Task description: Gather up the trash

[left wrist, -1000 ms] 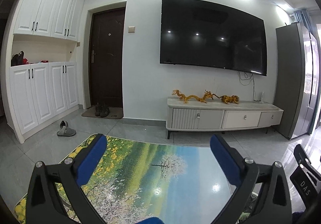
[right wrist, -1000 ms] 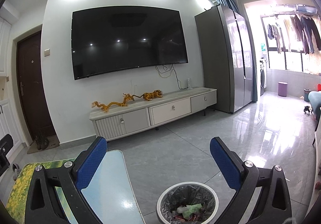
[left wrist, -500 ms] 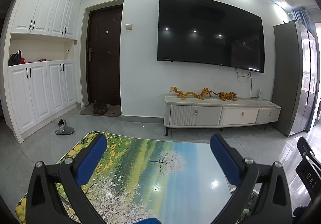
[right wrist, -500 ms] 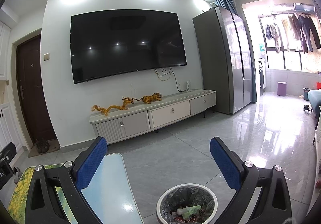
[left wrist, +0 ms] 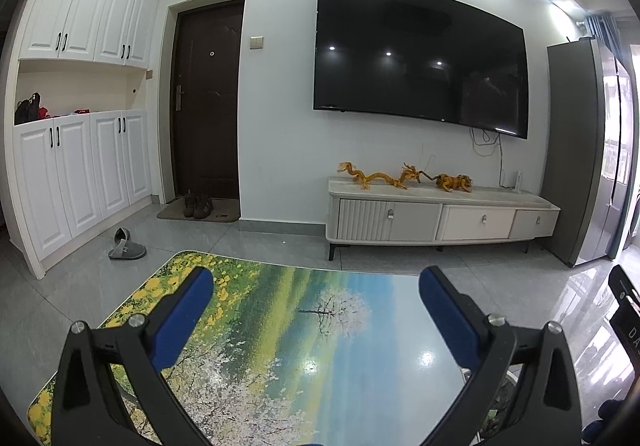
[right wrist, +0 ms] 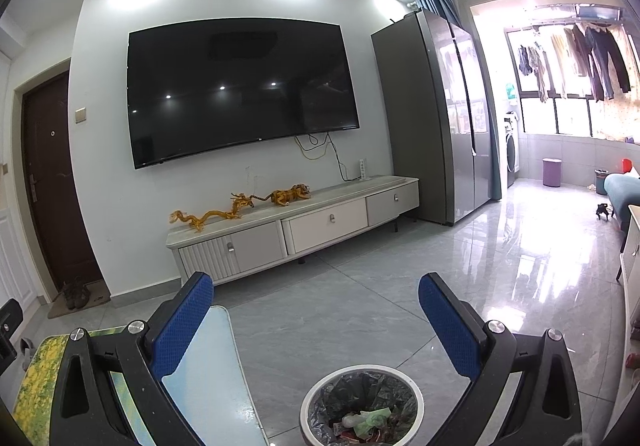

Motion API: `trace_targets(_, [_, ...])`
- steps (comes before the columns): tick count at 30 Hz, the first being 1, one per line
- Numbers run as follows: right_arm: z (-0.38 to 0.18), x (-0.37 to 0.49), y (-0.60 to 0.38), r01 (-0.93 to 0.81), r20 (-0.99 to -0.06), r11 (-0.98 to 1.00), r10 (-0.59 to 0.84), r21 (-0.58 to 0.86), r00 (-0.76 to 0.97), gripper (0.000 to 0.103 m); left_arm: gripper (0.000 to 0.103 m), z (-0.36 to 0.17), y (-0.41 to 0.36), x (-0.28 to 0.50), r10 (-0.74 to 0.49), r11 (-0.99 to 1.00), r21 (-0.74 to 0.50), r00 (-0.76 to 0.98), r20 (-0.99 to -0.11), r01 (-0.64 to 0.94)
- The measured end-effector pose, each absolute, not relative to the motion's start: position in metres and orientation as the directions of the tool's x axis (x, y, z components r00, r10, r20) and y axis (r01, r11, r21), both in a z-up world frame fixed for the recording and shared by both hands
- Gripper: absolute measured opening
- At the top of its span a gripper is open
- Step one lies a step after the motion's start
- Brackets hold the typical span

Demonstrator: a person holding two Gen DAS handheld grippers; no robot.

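**Both claws wide open, trash already in the bin**

Left wrist view first: the left gripper (left wrist: 316,282) has its blue pads spread far apart with nothing between them. Right under and ahead of it is the table (left wrist: 280,326) with that landscape print, yellow flowers and a white tree. Past the fingers you get the TV (left wrist: 416,58) on the wall, the TV cabinet (left wrist: 440,214) with the golden dragon figures (left wrist: 376,178), and off to the left the dark door (left wrist: 208,98), white cupboards (left wrist: 80,126) and a grey slipper (left wrist: 128,250) on the floor. You can't really make out the bin from here.

Right wrist view: the right gripper (right wrist: 316,282) is just as open, holding nothing. Below it, between the two fingers, sits the trash bin (right wrist: 316,402) on the floor, black liner, with wrappers and a green scrap (right wrist: 372,416) inside. Only a strip of the table shows, behind the left finger, just beside the bin. This side also shows the fridge (right wrist: 436,118) and, far right, laundry (right wrist: 576,54) hanging at the balcony, which the left view misses.
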State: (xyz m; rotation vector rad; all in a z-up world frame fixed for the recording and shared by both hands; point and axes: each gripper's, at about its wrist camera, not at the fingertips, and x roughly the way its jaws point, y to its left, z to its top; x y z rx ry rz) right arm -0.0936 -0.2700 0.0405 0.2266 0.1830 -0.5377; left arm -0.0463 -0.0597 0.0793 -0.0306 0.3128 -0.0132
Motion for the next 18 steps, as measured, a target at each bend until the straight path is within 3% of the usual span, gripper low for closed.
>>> trace_targets(18, [0.041,-0.096,-0.269,0.535,-0.236,0.831,-0.495,0.154,0.836,0.103,0.103,0.066,-0.057,-0.041,-0.030,0.999,-0.039,0.936,-0.352,0.018])
